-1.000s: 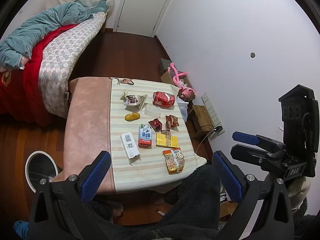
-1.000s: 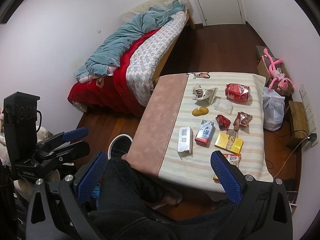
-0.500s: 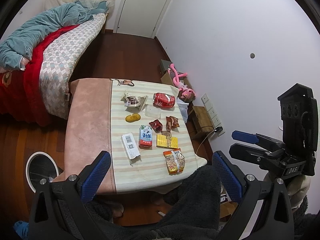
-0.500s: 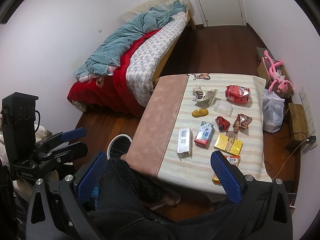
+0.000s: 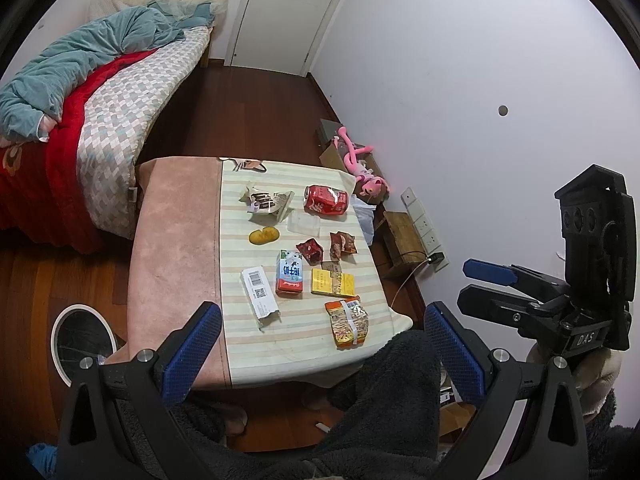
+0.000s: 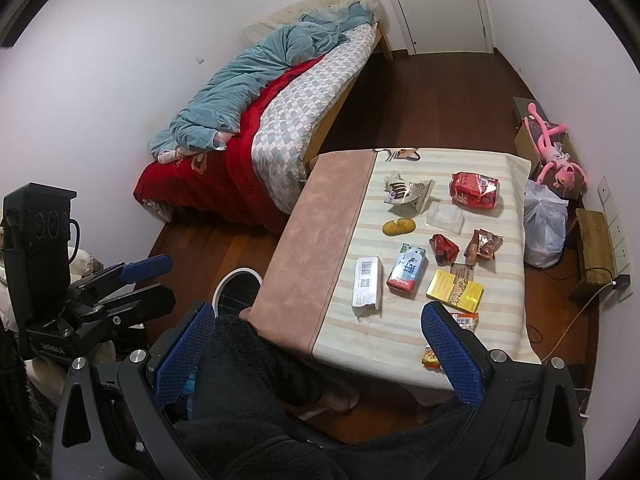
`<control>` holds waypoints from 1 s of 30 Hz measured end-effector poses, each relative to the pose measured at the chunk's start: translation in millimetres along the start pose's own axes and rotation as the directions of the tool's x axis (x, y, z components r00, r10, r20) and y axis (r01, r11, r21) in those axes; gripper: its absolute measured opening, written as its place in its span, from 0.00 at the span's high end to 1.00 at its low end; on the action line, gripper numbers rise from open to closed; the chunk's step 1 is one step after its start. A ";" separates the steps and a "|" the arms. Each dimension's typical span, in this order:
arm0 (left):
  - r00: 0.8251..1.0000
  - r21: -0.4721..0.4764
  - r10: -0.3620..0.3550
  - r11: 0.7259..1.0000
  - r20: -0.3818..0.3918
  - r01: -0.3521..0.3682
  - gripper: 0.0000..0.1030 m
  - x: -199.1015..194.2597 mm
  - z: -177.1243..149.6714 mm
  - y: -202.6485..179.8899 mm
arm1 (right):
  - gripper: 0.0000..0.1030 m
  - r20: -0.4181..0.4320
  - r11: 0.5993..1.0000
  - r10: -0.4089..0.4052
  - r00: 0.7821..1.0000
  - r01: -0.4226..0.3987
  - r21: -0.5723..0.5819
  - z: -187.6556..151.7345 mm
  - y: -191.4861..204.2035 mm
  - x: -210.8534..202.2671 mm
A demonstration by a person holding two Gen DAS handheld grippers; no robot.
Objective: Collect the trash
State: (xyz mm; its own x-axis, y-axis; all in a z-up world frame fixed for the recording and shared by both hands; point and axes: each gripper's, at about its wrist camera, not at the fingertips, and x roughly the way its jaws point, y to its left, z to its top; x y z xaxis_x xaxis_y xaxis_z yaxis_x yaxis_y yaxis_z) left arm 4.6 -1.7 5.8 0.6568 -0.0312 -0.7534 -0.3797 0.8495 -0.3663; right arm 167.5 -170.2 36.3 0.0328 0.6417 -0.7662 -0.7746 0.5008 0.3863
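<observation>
Both tools were held high above and short of the table [image 5: 176, 248], well apart from every item. The left gripper [image 5: 320, 354] was seen with its fingers spread wide and nothing between them; the right gripper [image 6: 316, 354] was likewise spread and unloaded. No collecting was judged to have been done: all the trash lay on the striped cloth, and the bin [image 5: 82, 346], on the floor just beside the table's near left corner, was not seen to hold any of it, though its interior was too dark to be read.

On the cloth were recorded, from far to near: a torn biscuit wrapper [image 5: 266, 202], a crushed red can [image 5: 326, 200], a clear plastic tray [image 5: 304, 224], an orange peel [image 5: 264, 236], two small crumpled red wrappers [image 5: 310, 249], a white carton [image 5: 260, 292] lying flat, a milk carton [image 5: 289, 273], a yellow box [image 5: 333, 282] and a snack packet [image 5: 348, 322] nearest the edge.

The pieces lay close together, so neighbours were judged liable to be nudged during a pinch. The holder's dark-sleeved knees [image 5: 384, 392] occupied the near foreground. A bed [image 5: 108, 132], a pink plush toy [image 5: 360, 164] and a white plastic bag [image 6: 546, 224] stood around, clear of the working path.
</observation>
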 end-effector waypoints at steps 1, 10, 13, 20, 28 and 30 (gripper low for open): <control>1.000 0.001 0.000 1.000 0.001 0.000 0.00 -0.1 0.4 -0.5 | 0.00 0.000 1.000 -0.001 1.000 0.001 -0.001 -0.1 0.0 0.3; 1.000 0.000 0.001 1.000 0.000 -0.001 0.00 -0.1 0.5 0.0 | 0.00 0.007 1.000 -0.006 1.000 0.006 -0.017 4.8 -2.8 -4.8; 1.000 -0.001 0.001 1.000 0.001 -0.001 0.00 0.0 0.7 -0.1 | 0.00 0.011 1.000 -0.007 1.000 0.008 -0.021 3.9 -0.4 -5.6; 1.000 0.004 -0.002 1.000 0.001 0.002 0.00 -0.9 4.8 -2.2 | 0.00 0.012 1.000 -0.009 1.000 0.010 -0.022 4.8 0.4 -6.6; 1.000 0.008 -0.006 1.000 0.004 0.006 0.00 -2.7 5.1 -5.1 | 0.00 0.015 1.000 -0.011 1.000 0.011 -0.026 4.8 2.0 -8.2; 1.000 0.009 -0.003 1.000 0.004 0.003 0.00 -2.2 4.9 -5.2 | 0.00 0.016 1.000 -0.010 1.000 0.010 -0.026 4.7 2.0 -8.3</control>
State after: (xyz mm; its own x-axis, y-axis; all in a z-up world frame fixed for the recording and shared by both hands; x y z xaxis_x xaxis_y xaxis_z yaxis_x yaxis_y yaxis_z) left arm 8.3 -3.5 12.0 0.6608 -0.0319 -0.7498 -0.3715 0.8542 -0.3637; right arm 168.6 -171.8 45.8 0.0504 0.6458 -0.7618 -0.7901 0.4923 0.3651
